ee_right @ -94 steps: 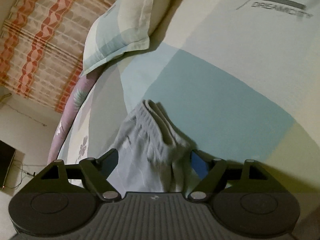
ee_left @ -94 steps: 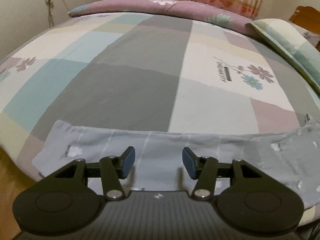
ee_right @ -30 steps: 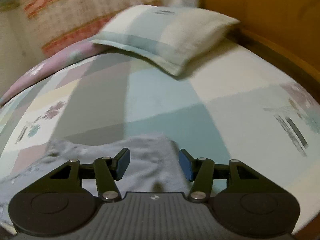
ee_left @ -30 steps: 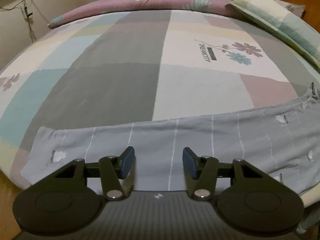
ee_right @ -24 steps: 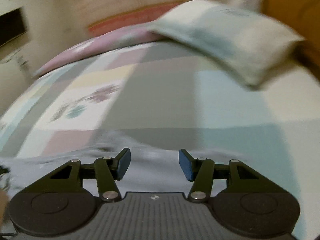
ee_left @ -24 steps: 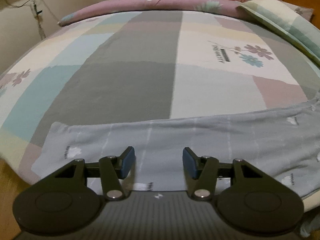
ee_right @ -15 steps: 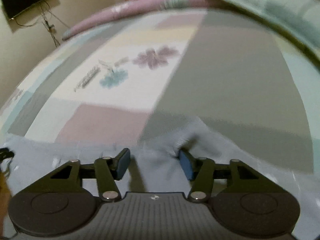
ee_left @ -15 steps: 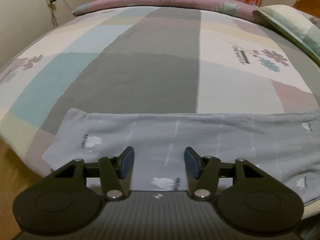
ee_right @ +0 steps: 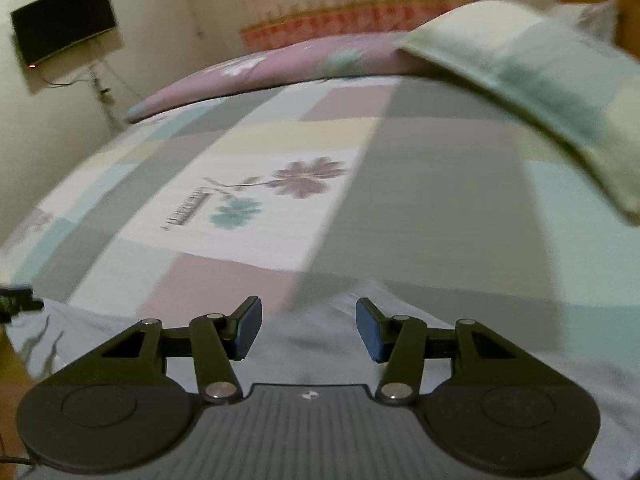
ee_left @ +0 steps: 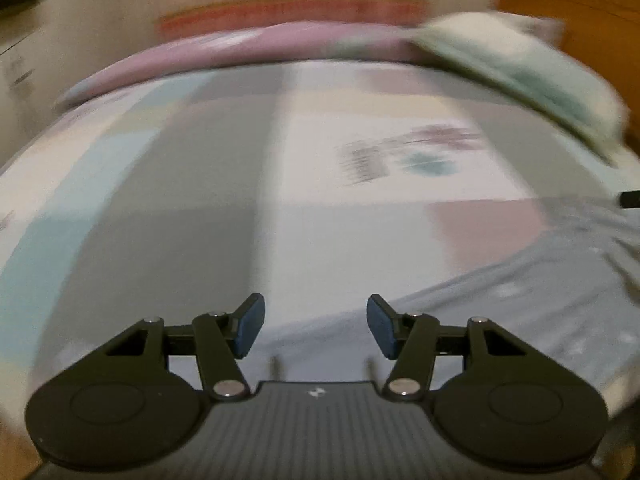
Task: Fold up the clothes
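On patchwork bedsheet [ee_right: 420,200]: flat soft grey garment [ee_left: 520,300], lightly rumpled.

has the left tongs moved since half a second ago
Yes. The left tongs have swung right along the bed edge: the flower print and pillow now sit further left and the grey trousers trail off right.

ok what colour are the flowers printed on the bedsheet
One mauve, one teal flowers, clearest in the right wrist view.

I note a patchwork bedsheet [ee_right: 440,200] with a flower print [ee_right: 304,178], a pale green pillow [ee_right: 540,92] at its far right, a mauve bolster [ee_right: 280,68] along the far edge, and a wall-mounted black screen [ee_right: 64,20].
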The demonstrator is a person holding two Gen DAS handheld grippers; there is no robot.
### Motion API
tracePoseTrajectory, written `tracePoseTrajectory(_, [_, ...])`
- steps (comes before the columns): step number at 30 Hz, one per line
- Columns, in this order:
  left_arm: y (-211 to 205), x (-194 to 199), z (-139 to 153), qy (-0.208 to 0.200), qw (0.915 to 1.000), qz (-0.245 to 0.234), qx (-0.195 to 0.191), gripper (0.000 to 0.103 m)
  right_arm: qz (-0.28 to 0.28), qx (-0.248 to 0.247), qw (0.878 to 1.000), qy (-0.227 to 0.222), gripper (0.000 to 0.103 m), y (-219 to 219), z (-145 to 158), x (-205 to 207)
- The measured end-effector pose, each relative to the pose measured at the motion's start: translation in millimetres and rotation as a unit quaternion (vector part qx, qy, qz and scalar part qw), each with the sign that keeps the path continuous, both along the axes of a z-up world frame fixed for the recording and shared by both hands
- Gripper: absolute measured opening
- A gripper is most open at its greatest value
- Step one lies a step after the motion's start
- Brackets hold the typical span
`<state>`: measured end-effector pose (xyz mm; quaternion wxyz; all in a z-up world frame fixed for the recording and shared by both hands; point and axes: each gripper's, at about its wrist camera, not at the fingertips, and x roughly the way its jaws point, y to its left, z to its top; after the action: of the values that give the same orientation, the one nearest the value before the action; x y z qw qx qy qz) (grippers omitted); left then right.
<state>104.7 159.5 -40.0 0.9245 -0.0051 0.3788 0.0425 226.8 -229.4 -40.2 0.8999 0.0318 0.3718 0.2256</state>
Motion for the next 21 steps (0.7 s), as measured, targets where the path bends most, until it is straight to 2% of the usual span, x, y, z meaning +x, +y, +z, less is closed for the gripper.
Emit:
tracePoseTrajectory(1, [-19,13,2,-0.006,0.9989,-0.045,-0.007,0.054,-0.017,-0.005,1.000,0.002,0.057,-13,0,-10])
tracePoseTrajectory(3, [-53,35,1,-0.013,0.9930,-0.117,-0.013,0.023,-0.048,-0.012,0.999,0.006,0.057,-36,-4,-27])
tracePoseTrajectory(5, [-88,58,-1,-0.018,0.9828,-0.183,-0.013,0.022,-0.070,-0.002,0.997,0.012,0.057,-54,-8,-39])
tracePoseTrajectory(7, [-117,80,-9,-0.015,0.9750,-0.222,-0.003,0.022,-0.092,0.010,0.996,0.017,0.057,-70,-11,-51])
tracePoseTrajectory(12, [-154,115,-37,0.030,0.9652,-0.260,0.011,0.023,-0.116,0.036,0.993,0.009,0.058,-87,-14,-63])
tracePoseTrajectory(17, [-159,116,-51,0.055,0.9588,-0.277,0.034,0.023,-0.124,0.051,0.991,0.008,0.058,-96,-18,-67])
tracePoseTrajectory(19, [-159,118,-53,0.061,0.9566,-0.283,0.032,0.020,-0.125,0.056,0.990,0.011,0.058,-95,-21,-65])
tracePoseTrajectory(20, [-160,118,-53,0.062,0.9559,-0.286,0.031,0.008,-0.126,0.057,0.990,0.011,0.058,-95,-22,-64])
tracePoseTrajectory(21, [-160,117,-53,0.062,0.9553,-0.287,0.030,0.001,-0.127,0.058,0.990,0.012,0.058,-94,-22,-64])
